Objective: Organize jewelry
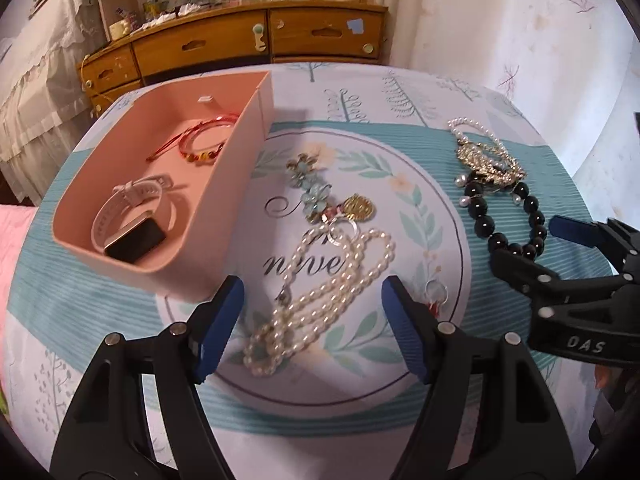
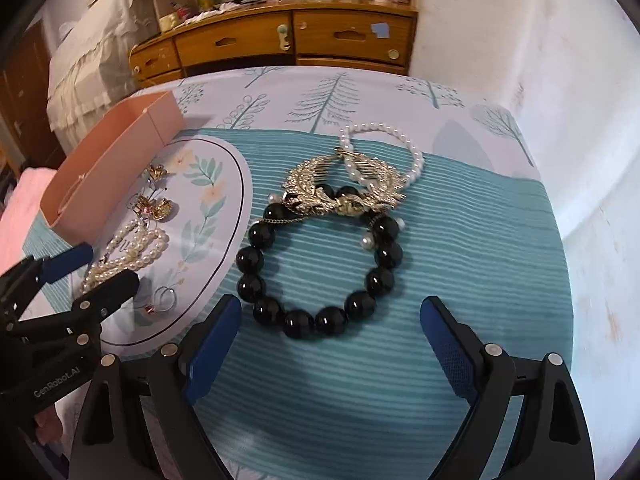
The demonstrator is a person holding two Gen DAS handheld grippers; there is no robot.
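A pink box (image 1: 224,216) on the table's left holds a red cord bracelet (image 1: 196,142) and a white-strap watch (image 1: 132,220). My left gripper (image 1: 312,308) is open, its jaws either side of the near end of a pearl necklace (image 1: 320,300). Blue flower and gold pieces (image 1: 320,196) lie beyond it. My right gripper (image 2: 330,332) is open just short of a black bead bracelet (image 2: 316,264). A gold leaf comb (image 2: 344,190) and a small pearl bracelet (image 2: 400,140) lie on its far side. The box shows in the right view (image 2: 120,160) too.
A small ring charm (image 1: 436,292) lies by my left gripper's right finger. The round table has a teal cloth (image 2: 460,260) with a white printed oval. A wooden drawer cabinet (image 1: 240,44) stands behind, a white wall (image 2: 540,60) to the right.
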